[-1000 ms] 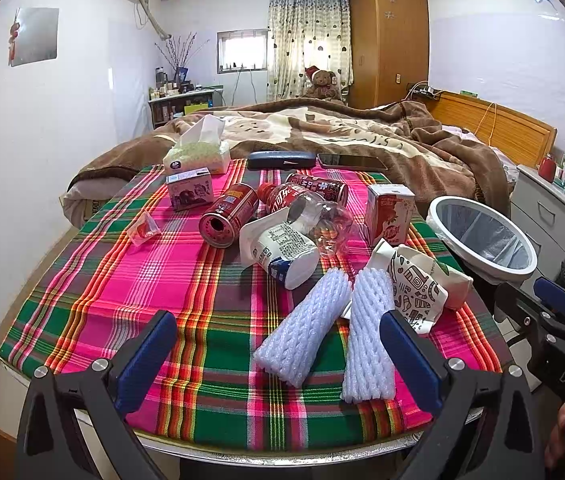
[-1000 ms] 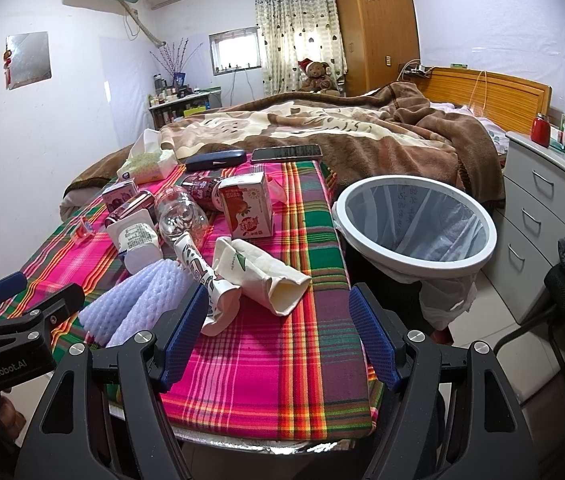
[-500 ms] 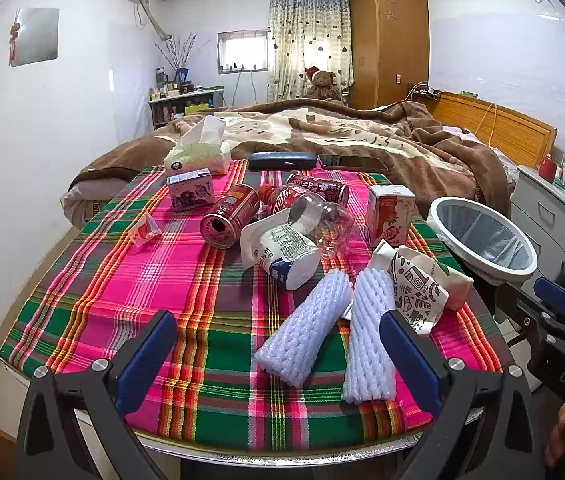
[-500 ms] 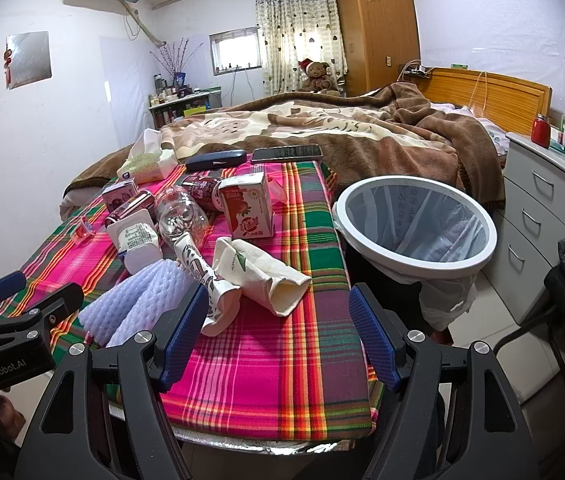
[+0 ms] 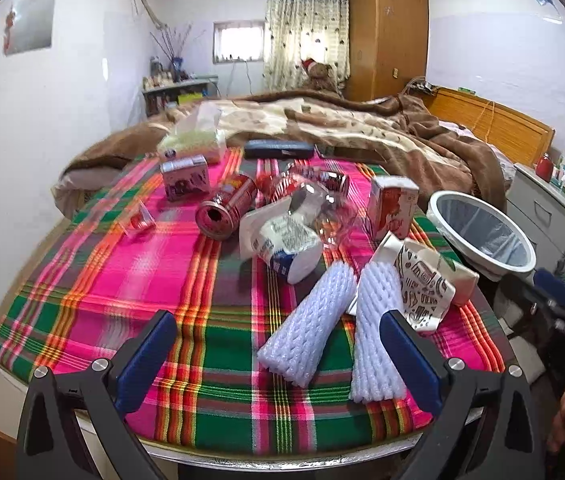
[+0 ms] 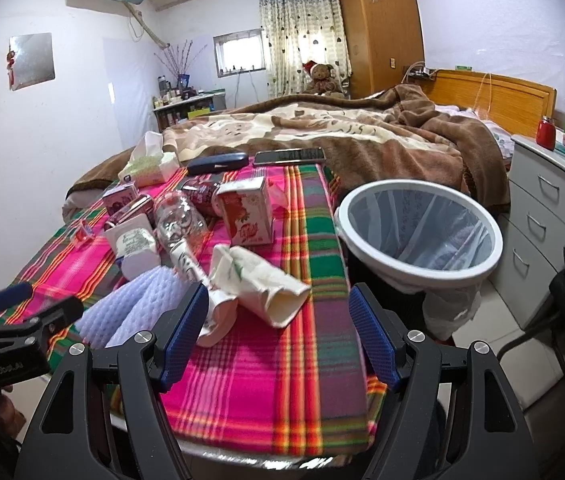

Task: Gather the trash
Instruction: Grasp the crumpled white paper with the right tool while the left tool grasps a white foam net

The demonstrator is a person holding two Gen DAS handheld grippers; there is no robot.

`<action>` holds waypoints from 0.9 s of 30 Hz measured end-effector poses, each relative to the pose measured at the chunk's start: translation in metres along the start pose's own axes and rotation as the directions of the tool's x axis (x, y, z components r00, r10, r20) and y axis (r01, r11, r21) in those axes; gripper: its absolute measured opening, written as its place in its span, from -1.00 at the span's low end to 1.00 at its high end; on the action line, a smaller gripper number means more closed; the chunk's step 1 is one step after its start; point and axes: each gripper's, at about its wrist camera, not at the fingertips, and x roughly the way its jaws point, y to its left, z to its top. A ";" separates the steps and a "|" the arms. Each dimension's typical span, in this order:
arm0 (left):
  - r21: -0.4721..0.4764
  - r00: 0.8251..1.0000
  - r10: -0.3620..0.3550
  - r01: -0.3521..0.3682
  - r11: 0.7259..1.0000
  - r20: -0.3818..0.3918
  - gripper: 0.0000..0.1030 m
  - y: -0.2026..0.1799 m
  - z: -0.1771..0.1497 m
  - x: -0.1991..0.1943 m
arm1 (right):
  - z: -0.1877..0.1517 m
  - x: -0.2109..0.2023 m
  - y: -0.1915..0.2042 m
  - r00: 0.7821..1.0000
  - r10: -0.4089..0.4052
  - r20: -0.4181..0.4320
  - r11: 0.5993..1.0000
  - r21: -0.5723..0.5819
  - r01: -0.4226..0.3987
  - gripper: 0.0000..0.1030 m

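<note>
Trash lies on a plaid-covered table (image 5: pixel 130 280): two white foam sleeves (image 5: pixel 306 328), crushed paper cups (image 5: pixel 422 284), a white tub (image 5: pixel 286 244), a clear plastic bottle (image 5: pixel 322 208), a red can (image 5: pixel 226 208) and a red carton (image 5: pixel 392 204). A white trash bin (image 6: pixel 418 232) stands off the table's right edge. My left gripper (image 5: pixel 278 360) is open and empty at the near edge, just in front of the foam sleeves. My right gripper (image 6: pixel 278 336) is open and empty, near a crumpled cup (image 6: pixel 258 280).
A tissue pack (image 5: pixel 194 140), a dark case (image 5: pixel 278 148) and a phone (image 6: pixel 288 156) lie at the table's far end. A bed with a brown blanket (image 6: pixel 342 132) is behind. A drawer cabinet (image 6: pixel 542 208) stands right of the bin.
Both grippers have shifted slightly; the left view tilts a little closer to the table. Nothing on the table has moved.
</note>
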 end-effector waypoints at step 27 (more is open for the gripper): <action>0.022 0.968 -0.152 0.159 0.987 -0.197 0.64 0.018 -0.007 0.078 | 0.005 0.063 -0.005 0.970 0.193 -0.149 0.977 -0.061 -0.203 -0.14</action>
